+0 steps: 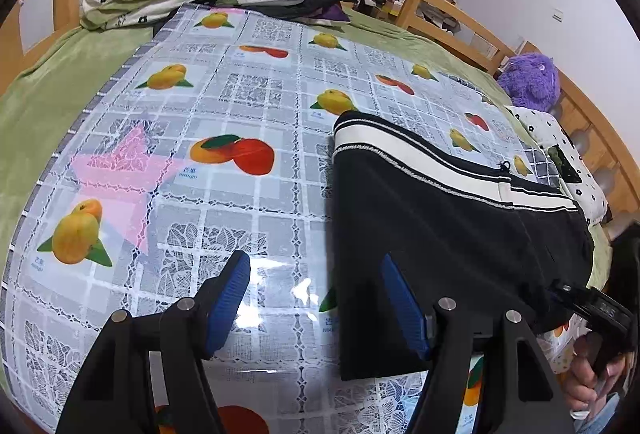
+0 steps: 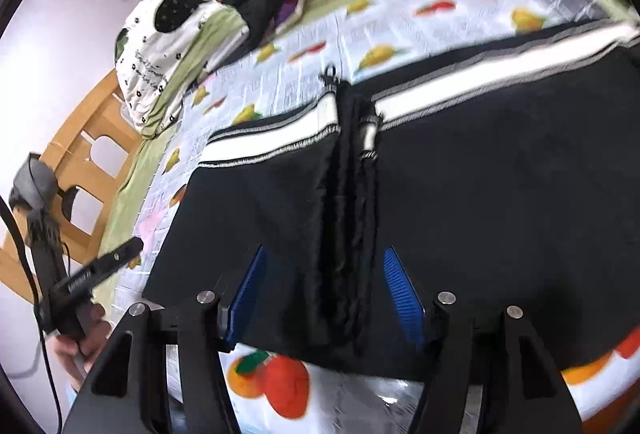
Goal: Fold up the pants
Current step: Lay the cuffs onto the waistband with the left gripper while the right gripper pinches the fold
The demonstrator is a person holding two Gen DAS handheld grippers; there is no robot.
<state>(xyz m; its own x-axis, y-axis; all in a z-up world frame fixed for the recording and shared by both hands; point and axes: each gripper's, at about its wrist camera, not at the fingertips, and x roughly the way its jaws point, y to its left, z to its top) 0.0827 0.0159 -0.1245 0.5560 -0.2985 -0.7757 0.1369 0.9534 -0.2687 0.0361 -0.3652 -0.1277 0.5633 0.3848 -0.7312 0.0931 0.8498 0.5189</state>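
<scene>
We are looking at the folded black pants with a white and grey striped waistband point(image 1: 440, 218), lying flat on a glossy plastic tablecloth printed with mangoes and grey lace squares point(image 1: 248, 106).

In the left wrist view, our left gripper point(image 1: 316, 274) is standing about half open and gripping nothing: its nine o'clock pad is hovering over bare tablecloth, its three o'clock pad over the pants' near left edge, so that edge is running up between the jaws.

In the right wrist view, our right gripper point(image 2: 324, 274) is also gaping about half open with nothing held, and the pants' dark central fold with the drawstring is lying between its blue pads, stretching toward twelve o'clock.
</scene>
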